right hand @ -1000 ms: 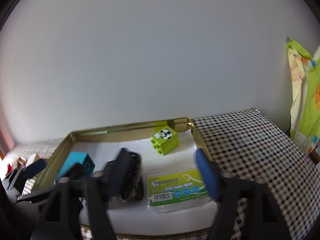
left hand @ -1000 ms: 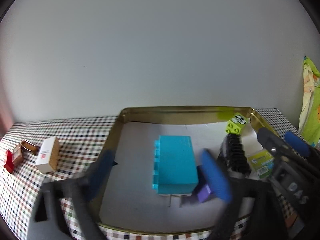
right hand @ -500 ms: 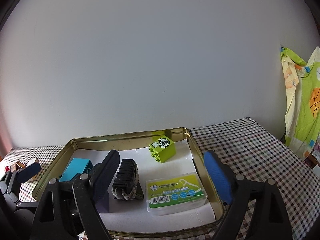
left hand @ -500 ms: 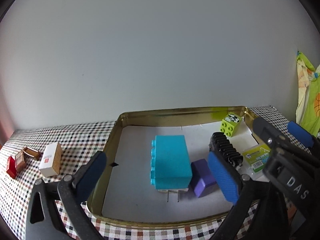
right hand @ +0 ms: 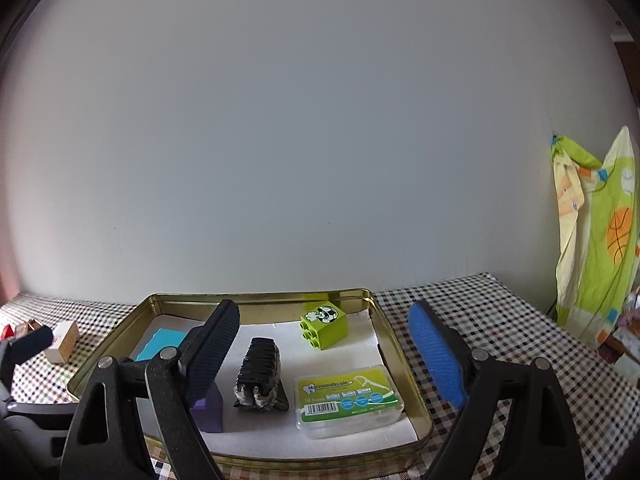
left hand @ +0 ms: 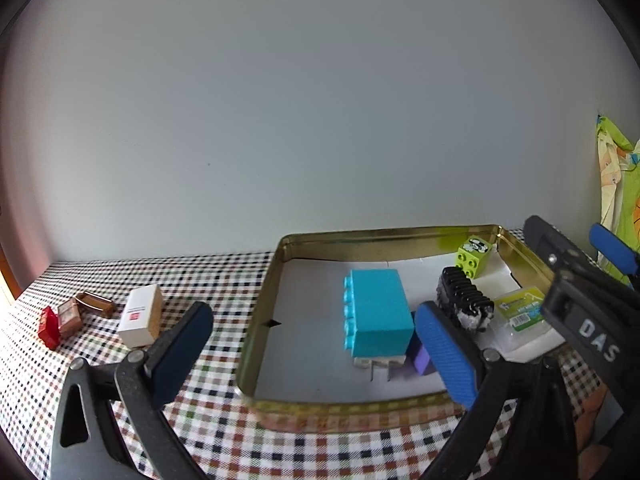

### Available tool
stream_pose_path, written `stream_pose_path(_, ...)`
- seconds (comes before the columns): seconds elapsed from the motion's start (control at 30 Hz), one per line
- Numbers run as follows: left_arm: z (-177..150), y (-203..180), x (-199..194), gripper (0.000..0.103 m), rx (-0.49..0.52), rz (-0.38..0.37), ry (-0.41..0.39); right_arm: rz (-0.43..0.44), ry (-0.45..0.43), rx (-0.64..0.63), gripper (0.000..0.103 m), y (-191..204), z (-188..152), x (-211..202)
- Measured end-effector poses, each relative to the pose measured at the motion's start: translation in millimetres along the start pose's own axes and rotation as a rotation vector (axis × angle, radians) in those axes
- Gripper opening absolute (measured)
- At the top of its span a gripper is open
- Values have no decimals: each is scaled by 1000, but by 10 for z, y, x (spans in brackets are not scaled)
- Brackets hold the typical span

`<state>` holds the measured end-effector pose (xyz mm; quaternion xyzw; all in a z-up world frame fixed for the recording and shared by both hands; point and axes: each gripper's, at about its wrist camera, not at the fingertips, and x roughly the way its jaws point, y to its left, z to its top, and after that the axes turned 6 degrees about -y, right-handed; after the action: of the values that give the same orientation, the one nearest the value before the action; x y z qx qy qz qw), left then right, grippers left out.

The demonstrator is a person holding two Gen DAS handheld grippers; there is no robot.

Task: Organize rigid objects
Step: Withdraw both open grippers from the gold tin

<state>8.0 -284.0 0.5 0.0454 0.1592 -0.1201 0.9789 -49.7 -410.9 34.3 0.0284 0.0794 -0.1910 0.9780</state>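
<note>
A gold metal tray lined with white paper stands on the checked cloth. In it lie a turquoise brick, a purple block, a black ribbed object, a lime brick with a football sticker and a green floss-pick box. My left gripper hangs open before the tray's near left corner, holding nothing. My right gripper is open above the tray's near edge, empty.
Left of the tray on the cloth lie a white and tan small box, a brown open box and a red piece. A green patterned cloth hangs at the right. A bare wall stands behind the table.
Both grippers have drawn back from the tray and tilted up, so the tray's things sit farther off. The left gripper has shifted left. Nothing was picked up.
</note>
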Motion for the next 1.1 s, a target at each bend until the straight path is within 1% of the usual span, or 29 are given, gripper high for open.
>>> stream_pose_path(0.1,-19,45,-75,103,10,5,-16,-12,3,3,88,-15,2,-24)
stream_pose_path(0.23,-45,103,-143,103,14,7,-17,-57,4,22,88,-61,-14,-64)
stream_pose_path(0.5,-109,360,-236,103,-26,7,-3,-128,-1,28,88,-89,-33,-157)
stream_pose_path(0.67,-152,533,-318,103,-13,25,-9,-165,-15,25,88,-66,-32,-261)
stream_pose_path(0.77,-175,679,-352,102,-8,33,-14,-164,-17,11,88,-13,-38,-320)
stream_pose_path(0.93,-207,896,-387,103,-19,39,-9,-158,13,5,88,80,-69,-366)
stream_pose_path(1.1,-240,1045,-465,102,30,50,-29,-147,26,-8,88,243,-98,-449)
